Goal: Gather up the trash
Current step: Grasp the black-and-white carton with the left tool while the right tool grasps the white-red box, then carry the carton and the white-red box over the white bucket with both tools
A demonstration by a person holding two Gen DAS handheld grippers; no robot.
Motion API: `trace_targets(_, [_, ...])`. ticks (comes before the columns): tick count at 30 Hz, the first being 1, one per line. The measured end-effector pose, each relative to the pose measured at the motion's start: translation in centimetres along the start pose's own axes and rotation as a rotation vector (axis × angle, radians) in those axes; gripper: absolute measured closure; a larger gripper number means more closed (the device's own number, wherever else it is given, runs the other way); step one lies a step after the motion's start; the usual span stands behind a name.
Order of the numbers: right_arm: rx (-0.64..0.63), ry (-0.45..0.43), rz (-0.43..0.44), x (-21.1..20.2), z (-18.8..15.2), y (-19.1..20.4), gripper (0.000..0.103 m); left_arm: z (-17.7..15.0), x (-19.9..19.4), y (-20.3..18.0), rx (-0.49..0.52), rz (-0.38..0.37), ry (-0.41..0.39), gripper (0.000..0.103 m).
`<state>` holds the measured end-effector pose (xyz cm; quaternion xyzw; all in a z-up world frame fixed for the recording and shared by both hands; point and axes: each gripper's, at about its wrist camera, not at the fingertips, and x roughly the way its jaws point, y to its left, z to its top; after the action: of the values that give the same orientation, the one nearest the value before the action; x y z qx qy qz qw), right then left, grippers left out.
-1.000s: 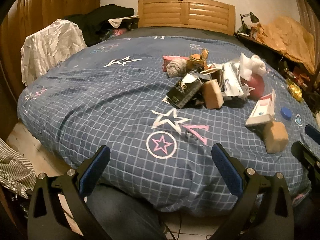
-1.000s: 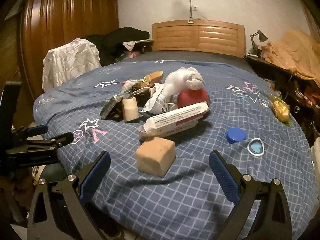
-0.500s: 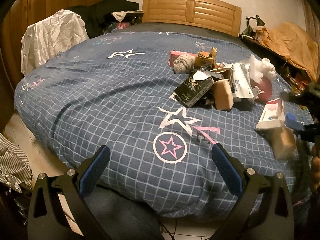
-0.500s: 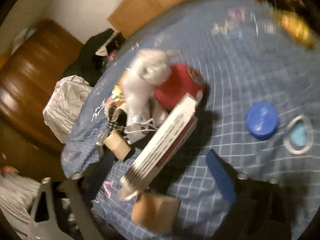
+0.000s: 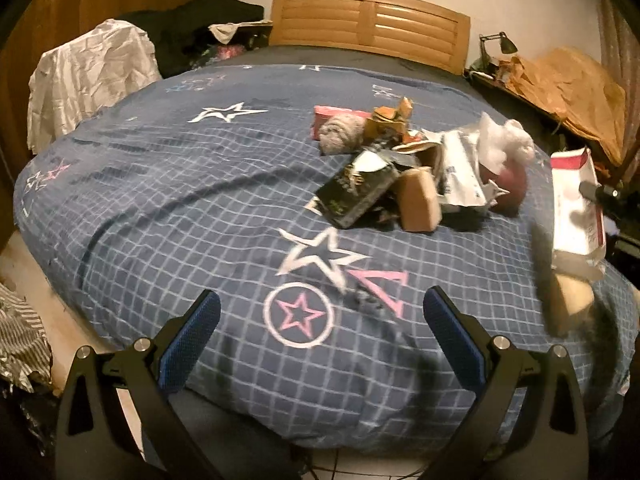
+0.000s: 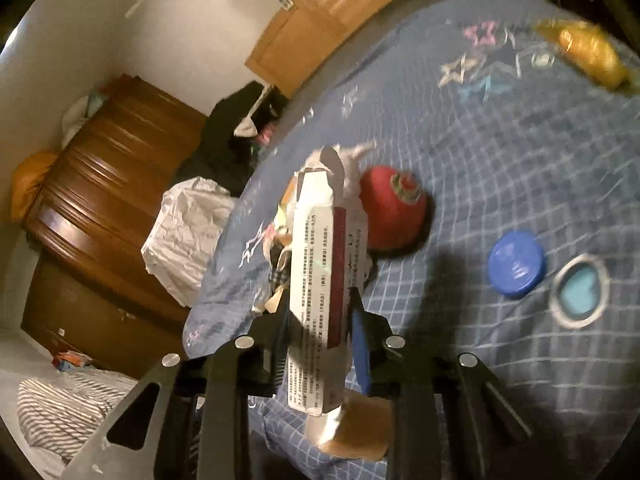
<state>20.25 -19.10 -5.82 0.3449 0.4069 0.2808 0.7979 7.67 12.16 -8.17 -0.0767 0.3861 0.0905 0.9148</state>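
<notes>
My right gripper [image 6: 320, 344] is shut on a long white and red carton [image 6: 320, 272] and holds it above the blue checked bedspread [image 6: 500, 152]; the carton also shows at the right of the left wrist view [image 5: 576, 208]. A tan block [image 6: 360, 428] lies just under it. A pile of trash lies mid-bed: a black packet [image 5: 356, 192], a tan block [image 5: 420, 200], white wrappers [image 5: 460, 172], a red round object [image 6: 392, 212]. My left gripper [image 5: 320, 340] is open and empty over the bed's near edge.
A blue lid [image 6: 516, 268] and a round ringed lid [image 6: 580, 292] lie right of the carton. A yellow packet [image 6: 588, 52] lies far right. A wooden headboard [image 5: 368, 20], a chair with white cloth [image 5: 88, 80], a wardrobe [image 6: 100, 200] and striped cloth [image 5: 20, 340] surround the bed.
My right gripper has tilted, moved in over the carton and shut on it, lifting it off the tan block. My left gripper stays open and has barely moved.
</notes>
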Motion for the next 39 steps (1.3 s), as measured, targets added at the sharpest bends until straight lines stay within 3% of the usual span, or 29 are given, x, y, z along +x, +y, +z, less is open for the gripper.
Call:
trace_targets(6, [-0.018, -0.086, 0.012, -3.9, 0.5, -0.1, 0.075, 0.8, 0.8, 0.0, 0.027, -0.032, 0.001, 0.005])
trace_targets(13, [-0.048, -0.144, 0.042, -8.7, -0.7, 0.5, 0.074, 6.2, 4.8, 0.5, 0.238, -0.18, -0.002, 0.005])
trace_targets(18, [-0.021, -0.113, 0.018, -8.8, -2.7, -0.6, 0.074, 8.0, 8.7, -0.6, 0.39, -0.288, 0.052, 0.011])
trace_targets(19, [-0.014, -0.104, 0.012, -8.6, -2.9, -0.8, 0.074, 8.0, 9.5, -0.8, 0.406, -0.283, 0.064, 0.023])
trace_targets(20, [-0.011, -0.096, 0.009, -8.4, -3.2, -1.0, 0.074, 7.9, 10.0, -0.9, 0.408, -0.3, 0.081, 0.045])
trace_targets(23, [-0.012, -0.08, 0.007, -7.8, -3.7, -1.0, 0.074, 7.5, 10.1, -0.3, 0.378, -0.354, 0.101, 0.067])
trace_targets(27, [-0.021, -0.067, 0.017, -7.6, -4.2, -0.8, 0.074, 6.2, 8.3, 0.9, 0.341, -0.396, 0.085, 0.074])
trace_targets(34, [-0.052, -0.054, 0.01, -7.5, -5.2, 0.0, 0.074, 5.3, 4.1, 2.5, 0.244, -0.427, 0.045, 0.074])
trace_targets(39, [-0.107, -0.081, -0.01, -8.7, -5.6, 1.0, 0.074, 5.0, 0.7, 1.0, 0.227, -0.468, 0.017, 0.075])
